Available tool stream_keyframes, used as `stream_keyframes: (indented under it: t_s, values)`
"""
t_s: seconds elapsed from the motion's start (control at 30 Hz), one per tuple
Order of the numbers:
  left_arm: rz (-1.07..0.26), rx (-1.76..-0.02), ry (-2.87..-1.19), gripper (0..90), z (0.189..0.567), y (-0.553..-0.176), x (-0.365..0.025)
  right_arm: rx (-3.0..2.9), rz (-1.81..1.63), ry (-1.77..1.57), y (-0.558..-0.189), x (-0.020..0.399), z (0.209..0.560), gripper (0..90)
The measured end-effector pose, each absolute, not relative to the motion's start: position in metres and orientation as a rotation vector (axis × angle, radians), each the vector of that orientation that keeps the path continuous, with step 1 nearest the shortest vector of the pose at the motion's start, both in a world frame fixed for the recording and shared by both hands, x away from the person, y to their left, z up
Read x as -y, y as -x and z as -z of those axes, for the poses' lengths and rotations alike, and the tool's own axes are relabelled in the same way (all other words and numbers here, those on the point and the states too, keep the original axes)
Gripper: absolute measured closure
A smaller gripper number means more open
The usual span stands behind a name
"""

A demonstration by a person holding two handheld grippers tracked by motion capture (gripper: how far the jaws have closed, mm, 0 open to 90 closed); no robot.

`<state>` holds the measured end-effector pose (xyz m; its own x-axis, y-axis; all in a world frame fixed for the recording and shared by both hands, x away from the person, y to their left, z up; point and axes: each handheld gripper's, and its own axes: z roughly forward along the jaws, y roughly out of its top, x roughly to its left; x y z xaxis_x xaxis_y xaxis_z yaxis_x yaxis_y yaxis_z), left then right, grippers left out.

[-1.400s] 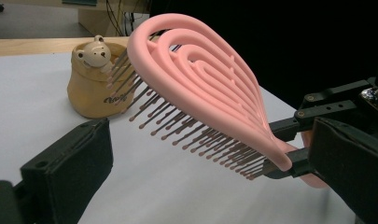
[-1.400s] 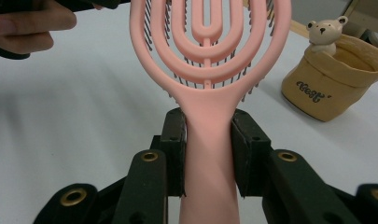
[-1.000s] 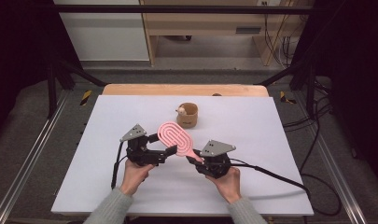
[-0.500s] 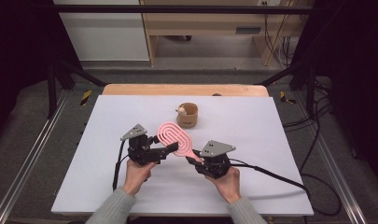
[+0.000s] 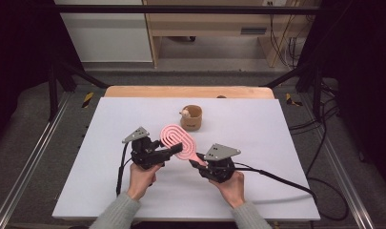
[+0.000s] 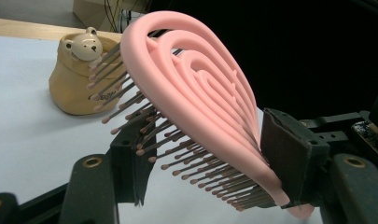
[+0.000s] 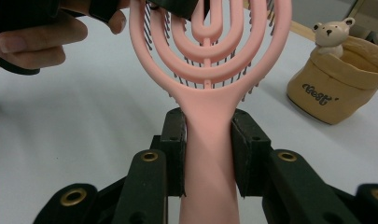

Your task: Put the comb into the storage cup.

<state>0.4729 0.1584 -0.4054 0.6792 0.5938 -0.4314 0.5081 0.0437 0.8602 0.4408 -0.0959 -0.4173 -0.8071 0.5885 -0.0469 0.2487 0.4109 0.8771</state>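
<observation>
A pink hairbrush (image 5: 177, 139) with a looped open head is held above the white table. My right gripper (image 5: 196, 161) is shut on its handle (image 7: 209, 154), one pad on each side. My left gripper (image 5: 174, 149) reaches in from the left across the brush head (image 6: 200, 93). Its jaws have just been closing with the head between them. One pad (image 6: 289, 158) now lies against the pink back and the other pad (image 6: 130, 158) meets the bristle tips.
A small tan pouch with a bear figure (image 5: 192, 118) stands on the white table (image 5: 276, 124) just beyond the brush. A wooden strip (image 5: 181, 91) runs along the far edge. A black cable (image 5: 276, 176) trails right from my right gripper.
The left gripper's jaws have narrowed from wide apart to closed around the brush head. Both hands and the brush stay where they were.
</observation>
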Motion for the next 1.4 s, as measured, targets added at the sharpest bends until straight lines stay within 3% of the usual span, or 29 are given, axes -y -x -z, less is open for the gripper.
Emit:
stream_keyframes:
  t_s: [1.4]
  values:
    - [-0.051,-0.838,-1.512,61.5,0.398,-0.457,-0.154,-2.353,-1.392,-0.73,-0.442,0.091,0.424,71.3]
